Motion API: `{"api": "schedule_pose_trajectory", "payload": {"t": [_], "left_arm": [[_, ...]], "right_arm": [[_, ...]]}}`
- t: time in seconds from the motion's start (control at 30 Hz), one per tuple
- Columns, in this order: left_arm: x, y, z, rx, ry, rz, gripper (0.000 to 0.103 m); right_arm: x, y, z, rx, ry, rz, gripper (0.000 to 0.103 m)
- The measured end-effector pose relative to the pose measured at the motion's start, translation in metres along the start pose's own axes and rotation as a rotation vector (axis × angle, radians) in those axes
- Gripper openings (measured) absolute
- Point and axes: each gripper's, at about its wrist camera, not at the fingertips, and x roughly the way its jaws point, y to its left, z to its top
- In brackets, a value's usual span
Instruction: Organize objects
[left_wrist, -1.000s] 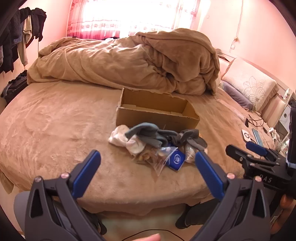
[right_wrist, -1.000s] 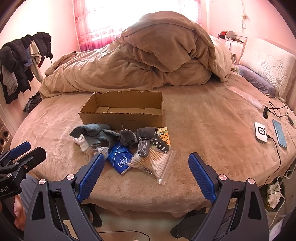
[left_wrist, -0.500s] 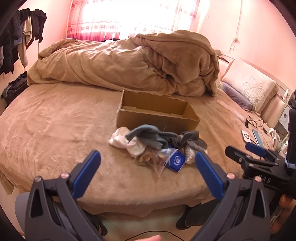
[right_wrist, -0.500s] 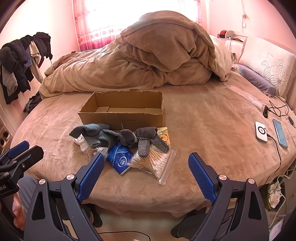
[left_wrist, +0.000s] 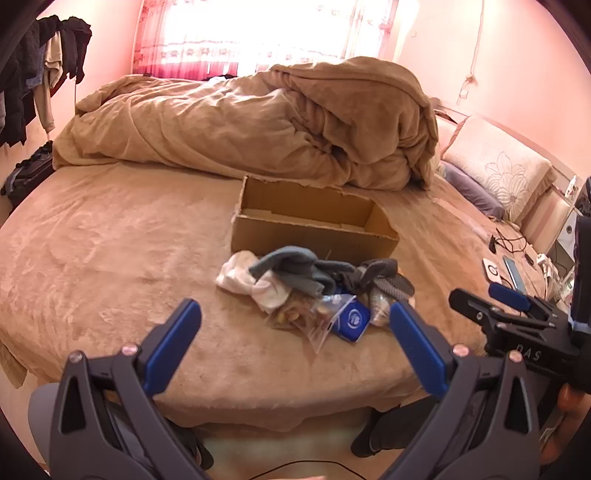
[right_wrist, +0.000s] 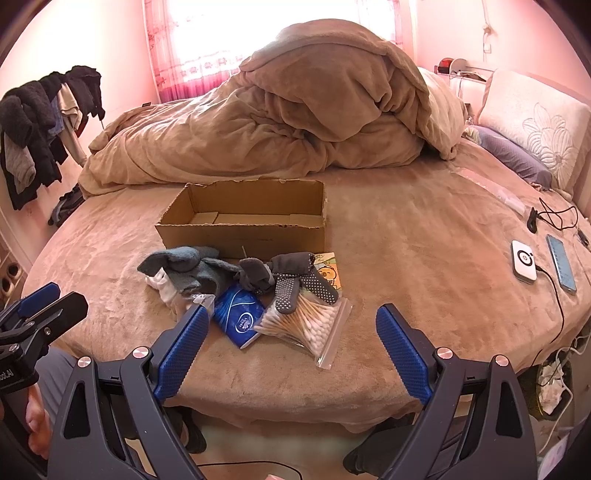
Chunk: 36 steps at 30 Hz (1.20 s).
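A heap of socks (right_wrist: 236, 273), a blue packet (right_wrist: 239, 317) and a bag of cotton swabs (right_wrist: 306, 325) lies on the bed (right_wrist: 424, 266), just near of an open cardboard box (right_wrist: 243, 221). Left claw (left_wrist: 293, 347) and right claw (right_wrist: 291, 345) hang at the near edge, both spread apart, holding nothing.

Brown cardboard box (right_wrist: 243, 225), white-dotted grey socks (right_wrist: 295, 278), blue packet (right_wrist: 238, 315), tan bedspread (right_wrist: 406, 251).

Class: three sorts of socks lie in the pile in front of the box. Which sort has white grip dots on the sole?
The dark grey socks on the right of the pile, lying over the bag of cotton swabs. The blue-grey sock and white sock show no dots.
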Motion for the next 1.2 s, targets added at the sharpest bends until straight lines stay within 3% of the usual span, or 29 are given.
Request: {"api": "schedule_pose_trajectory", "payload": {"t": [0.53,0.9,1.03,1.2], "left_arm": [[0.036,0.005,0.003,0.017,0.035,0.001,0.102],[0.094,0.026,-0.001,0.016,0.098,0.027,0.102],[0.114,0.042,0.0,0.0,0.127,0.045,0.094],[0.141,0.059,-0.002,0.007,0.17,0.063,0.093]], "right_arm": [[0.026,-0.011,0.002,0.013,0.032,0.02,0.094],[0.069,-0.028,0.0,0.014,0.085,0.006,0.094],[0.083,-0.031,0.004,-0.002,0.092,0.0,0.094],[0.103,-0.032,0.011,-0.027,0.106,-0.011,0.089]]}}
